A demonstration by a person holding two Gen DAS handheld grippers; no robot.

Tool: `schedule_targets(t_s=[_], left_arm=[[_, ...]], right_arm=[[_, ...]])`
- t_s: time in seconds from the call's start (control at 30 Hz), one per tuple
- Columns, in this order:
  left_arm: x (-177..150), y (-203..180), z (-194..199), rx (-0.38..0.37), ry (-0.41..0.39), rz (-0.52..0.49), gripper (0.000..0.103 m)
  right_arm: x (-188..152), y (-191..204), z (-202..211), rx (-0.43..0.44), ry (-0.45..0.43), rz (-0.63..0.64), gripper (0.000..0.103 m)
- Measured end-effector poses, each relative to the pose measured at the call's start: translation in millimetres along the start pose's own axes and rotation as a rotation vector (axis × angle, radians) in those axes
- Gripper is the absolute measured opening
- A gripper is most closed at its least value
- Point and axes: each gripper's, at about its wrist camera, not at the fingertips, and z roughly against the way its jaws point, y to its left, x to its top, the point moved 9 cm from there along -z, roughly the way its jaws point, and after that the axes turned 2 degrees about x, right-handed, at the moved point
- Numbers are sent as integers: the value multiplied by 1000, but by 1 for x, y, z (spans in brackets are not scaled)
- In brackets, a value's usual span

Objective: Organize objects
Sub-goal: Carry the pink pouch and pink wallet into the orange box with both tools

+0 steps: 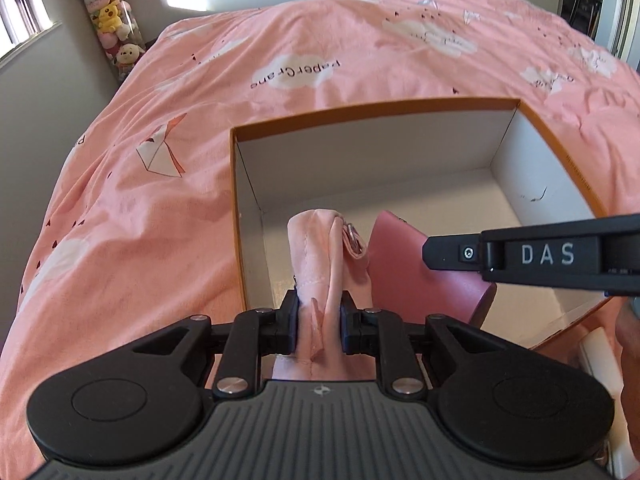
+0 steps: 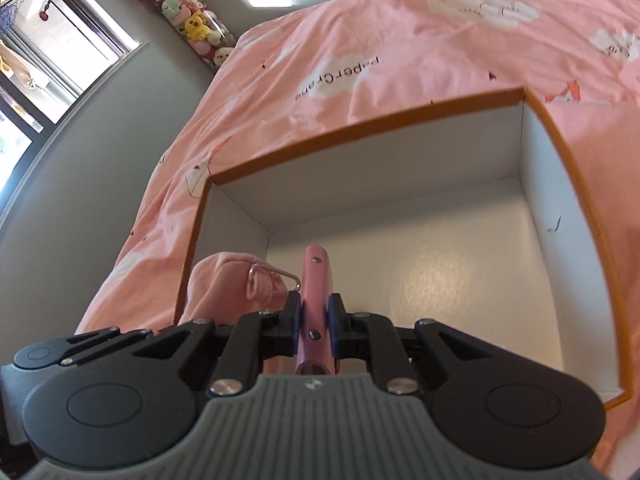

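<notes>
One pink bedspread [image 1: 360, 40], grey walls [image 2: 100, 128], window [image 2: 48, 40]

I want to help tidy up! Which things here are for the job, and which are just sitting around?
For the job:
pink fabric pouch in the left tongs
pink strap in the right tongs
open box

Just around:
pink bedspread
plush toy tube

Grey walls [image 2: 120, 128], sunlit window [image 2: 44, 52]

Pretty bright daylight here, coming in from the window [image 2: 60, 36] on the left. There's a soft glare patch on the box floor [image 2: 436, 280], heavy fisheye bending at the edges, dark corners, and slightly soft focus overall.
</notes>
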Motion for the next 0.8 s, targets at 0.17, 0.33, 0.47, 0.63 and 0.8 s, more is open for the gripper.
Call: schedule_targets(t_s=[0.17, 0.33, 0.47, 0.63, 0.8], left_arm=[[-7, 0, -9, 16, 30, -18, 25], [-10, -2, -15, 15, 62, -38, 31], [-14, -8, -16, -46, 82, -52, 45], [-19, -5, -4, -99, 64, -36, 53], [-23, 7, 24, -142, -1, -18, 60]], right_arm=[[-8, -1, -13, 4, 17, -4, 14], [-17, 0, -20, 13, 42, -4, 14], [-19, 1, -24, 24, 64, -6, 15], [-32, 2, -34, 47, 122, -29, 15], [-37, 9, -41, 57, 143, -14, 15]])
